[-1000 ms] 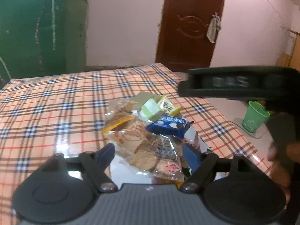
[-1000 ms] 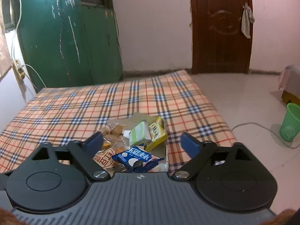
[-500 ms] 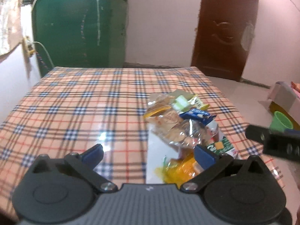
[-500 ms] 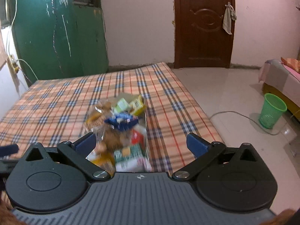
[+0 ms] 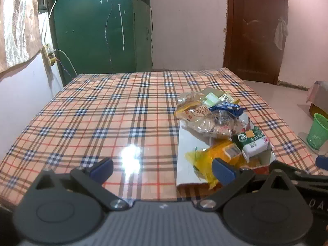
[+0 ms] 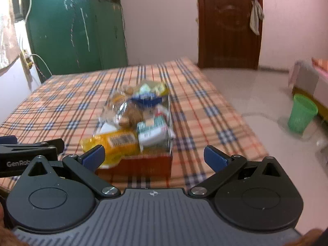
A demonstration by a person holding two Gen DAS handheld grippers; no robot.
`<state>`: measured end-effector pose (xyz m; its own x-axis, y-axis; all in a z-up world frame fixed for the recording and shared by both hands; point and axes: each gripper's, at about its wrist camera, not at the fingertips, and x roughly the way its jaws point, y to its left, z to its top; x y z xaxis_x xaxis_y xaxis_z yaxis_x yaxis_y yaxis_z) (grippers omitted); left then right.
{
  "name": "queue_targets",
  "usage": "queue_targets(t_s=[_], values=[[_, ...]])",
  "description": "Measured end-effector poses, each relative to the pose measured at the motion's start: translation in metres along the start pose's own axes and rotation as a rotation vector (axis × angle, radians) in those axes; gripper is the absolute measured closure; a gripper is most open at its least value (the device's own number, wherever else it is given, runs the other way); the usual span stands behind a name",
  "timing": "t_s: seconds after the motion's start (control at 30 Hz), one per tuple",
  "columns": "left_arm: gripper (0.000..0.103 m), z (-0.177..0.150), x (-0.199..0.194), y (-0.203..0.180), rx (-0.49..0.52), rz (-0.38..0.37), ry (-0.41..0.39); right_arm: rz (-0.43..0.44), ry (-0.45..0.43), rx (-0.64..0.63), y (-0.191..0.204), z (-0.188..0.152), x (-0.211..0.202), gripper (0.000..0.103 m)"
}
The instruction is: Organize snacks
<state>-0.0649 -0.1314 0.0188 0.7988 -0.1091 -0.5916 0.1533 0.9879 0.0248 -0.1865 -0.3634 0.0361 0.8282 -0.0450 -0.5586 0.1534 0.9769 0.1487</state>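
Plaid oilcloth covers the worktop (image 5: 114, 110), and its left side lies bare, which leaves you room to sort things out onto it. Your left gripper (image 5: 162, 169) has just been opening; its jaws stand wide apart with nothing between them, hanging over the near edge just left of the box. To the right, the snacks sit heaped in an open cardboard box (image 6: 143, 164) near the worktop's right edge: a yellow packet (image 5: 215, 160) spilling over the near end, a green-and-white carton (image 5: 252, 141) beside it, clear biscuit bags (image 5: 205, 121) in the middle and a blue wrapper (image 5: 225, 107) on top. Your right gripper (image 6: 154, 156) faces that box, jaws apart and empty, likely lined up for the nearest packet. A green bin (image 6: 301, 115) stands on the floor, well apart.
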Motion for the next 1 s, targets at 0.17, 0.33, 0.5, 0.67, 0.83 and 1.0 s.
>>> queue_targets(t_s=[0.17, 0.33, 0.5, 0.67, 0.83, 1.0], values=[[0.002, -0.007, -0.004, -0.002, 0.01, 0.007, 0.002, 0.023, 0.053, 0.037, -0.004, -0.011, -0.001, 0.0], [0.002, -0.013, -0.008, -0.003, 0.011, 0.014, 0.0, 0.023, 0.05, 0.02, -0.002, -0.017, -0.007, 0.0], [0.002, -0.015, -0.012, -0.002, 0.015, 0.018, -0.001, 0.023, 0.043, 0.014, -0.001, -0.018, -0.013, 0.0], [0.002, -0.015, -0.016, 0.002, 0.011, 0.025, -0.007, 0.023, 0.037, 0.006, 0.003, -0.018, -0.017, 0.0], [0.002, -0.015, -0.02, 0.005, 0.006, 0.026, -0.017, 0.023, 0.032, -0.005, 0.005, -0.018, -0.018, 0.0], [0.002, -0.016, -0.023, 0.007, -0.005, 0.022, -0.021, 0.02, 0.028, -0.01, 0.006, -0.019, -0.021, 0.0]])
